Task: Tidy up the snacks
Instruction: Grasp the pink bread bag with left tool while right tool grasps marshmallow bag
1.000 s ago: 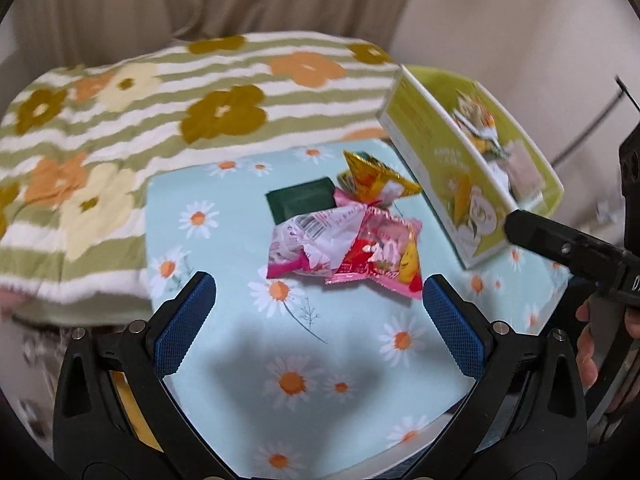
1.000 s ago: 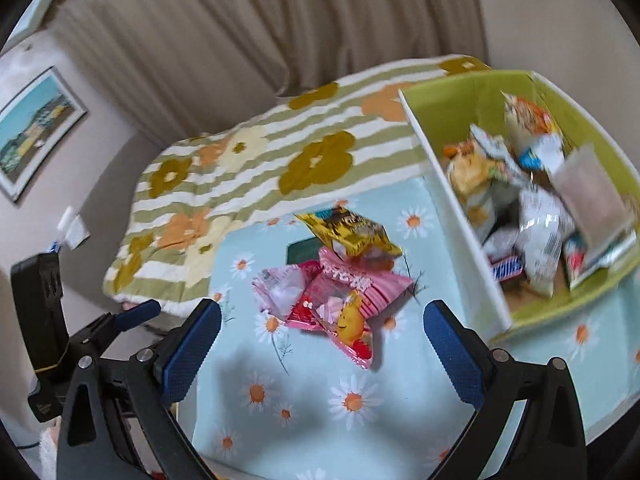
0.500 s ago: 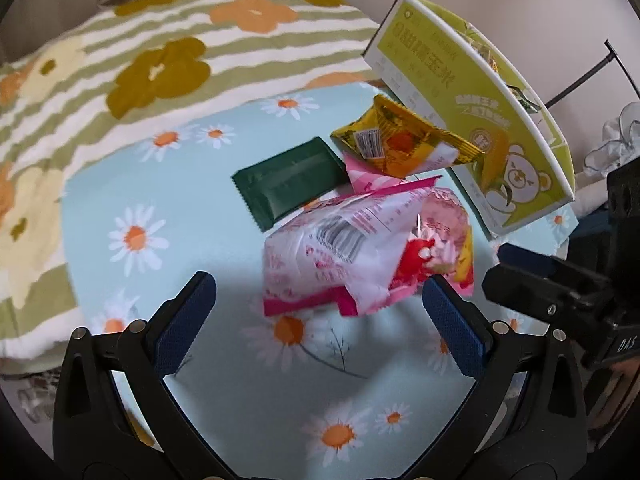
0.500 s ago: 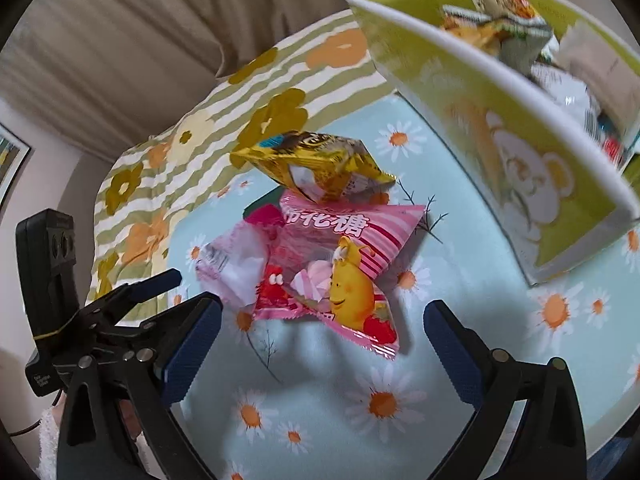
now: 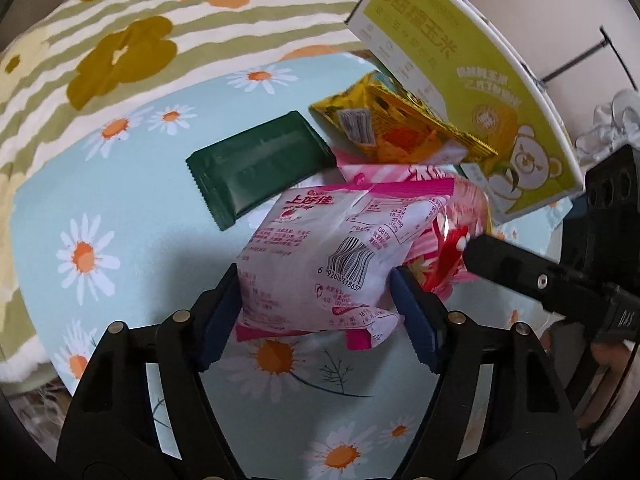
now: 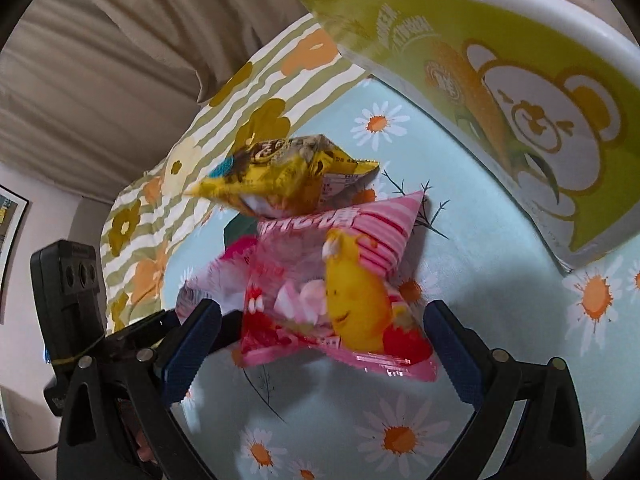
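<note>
Both claws have dropped close over the snack pile since a second ago, when they stood wide and high above it. Nearest lies the table (image 5: 132,240), spread with a pale blue daisy cloth; past its far edge a green-striped flowered blanket (image 5: 120,40) covers a bed, with a beige curtain (image 6: 120,40) behind.

Left claw (image 5: 316,300) is closing, its blue pads at both sides of the white-and-pink bag (image 5: 332,256) and seemingly pressing it. Right claw (image 6: 324,344) stands wide open around the pink marshmallow bag (image 6: 340,304); its pads look clear of the wrapper.

Beyond these, near the middle of the table, a dark green packet (image 5: 260,164) lies flat, and a yellow bag (image 5: 392,128) rests on top of the pile. At the far right corner sits the green box (image 6: 500,80) with a bear printed on its wall; a few wrappers show over its rim.
</note>
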